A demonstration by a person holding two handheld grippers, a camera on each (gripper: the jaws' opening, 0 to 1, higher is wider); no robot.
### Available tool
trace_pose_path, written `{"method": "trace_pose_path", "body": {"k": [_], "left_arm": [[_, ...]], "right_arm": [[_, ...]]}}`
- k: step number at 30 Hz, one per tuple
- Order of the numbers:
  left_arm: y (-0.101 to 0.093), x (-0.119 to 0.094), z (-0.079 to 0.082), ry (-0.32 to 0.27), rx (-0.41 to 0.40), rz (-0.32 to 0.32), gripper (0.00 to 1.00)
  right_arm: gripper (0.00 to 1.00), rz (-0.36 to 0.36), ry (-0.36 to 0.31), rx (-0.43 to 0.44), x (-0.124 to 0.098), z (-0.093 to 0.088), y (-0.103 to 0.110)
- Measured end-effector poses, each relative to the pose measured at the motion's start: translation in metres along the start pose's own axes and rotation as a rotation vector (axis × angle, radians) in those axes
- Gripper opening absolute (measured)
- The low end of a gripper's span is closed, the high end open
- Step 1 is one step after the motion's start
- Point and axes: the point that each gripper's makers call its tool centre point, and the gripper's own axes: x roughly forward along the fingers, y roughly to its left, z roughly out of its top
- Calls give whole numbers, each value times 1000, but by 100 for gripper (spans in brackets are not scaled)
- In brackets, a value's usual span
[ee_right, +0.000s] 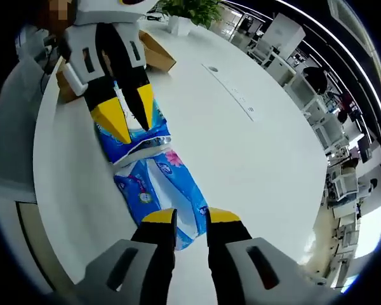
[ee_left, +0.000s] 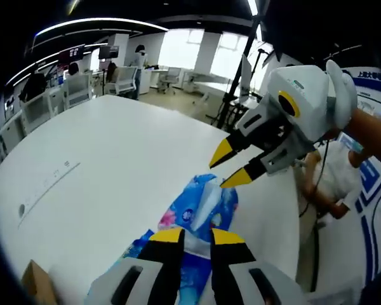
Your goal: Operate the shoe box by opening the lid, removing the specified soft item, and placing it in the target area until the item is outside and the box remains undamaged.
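Note:
A blue soft tissue pack [ee_left: 202, 206] lies lengthwise on the white table [ee_left: 114, 159]. My left gripper [ee_left: 197, 236] is shut on its near end, and the pack shows between the yellow-tipped jaws. My right gripper [ee_left: 230, 166] comes in from the right and hovers just above the pack's far end with its jaws slightly apart, holding nothing. In the right gripper view the pack [ee_right: 155, 181] runs from my right gripper [ee_right: 192, 216] up to the left gripper [ee_right: 128, 117], which pinches the crumpled end. The brown shoe box [ee_right: 157, 56] stands open behind it.
A cardboard corner [ee_left: 35, 279] sits at the lower left near the table edge. A potted plant [ee_right: 190, 13] stands past the box. A person in white [ee_left: 330, 184] is beside the table on the right. Office chairs and desks line the back.

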Motion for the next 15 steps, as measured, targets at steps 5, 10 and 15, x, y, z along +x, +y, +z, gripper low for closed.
{"method": "trace_pose_path", "body": {"k": [5, 10, 15], "left_arm": [[-1, -16, -1, -25, 18, 13, 22], [-4, -34, -1, -56, 37, 21, 28], [-6, -58, -4, -89, 33, 29, 30]], "right_arm": [[21, -11, -13, 33, -11, 5, 6], [27, -28, -36, 92, -22, 12, 13], [32, -47, -73, 155, -28, 16, 15]]}}
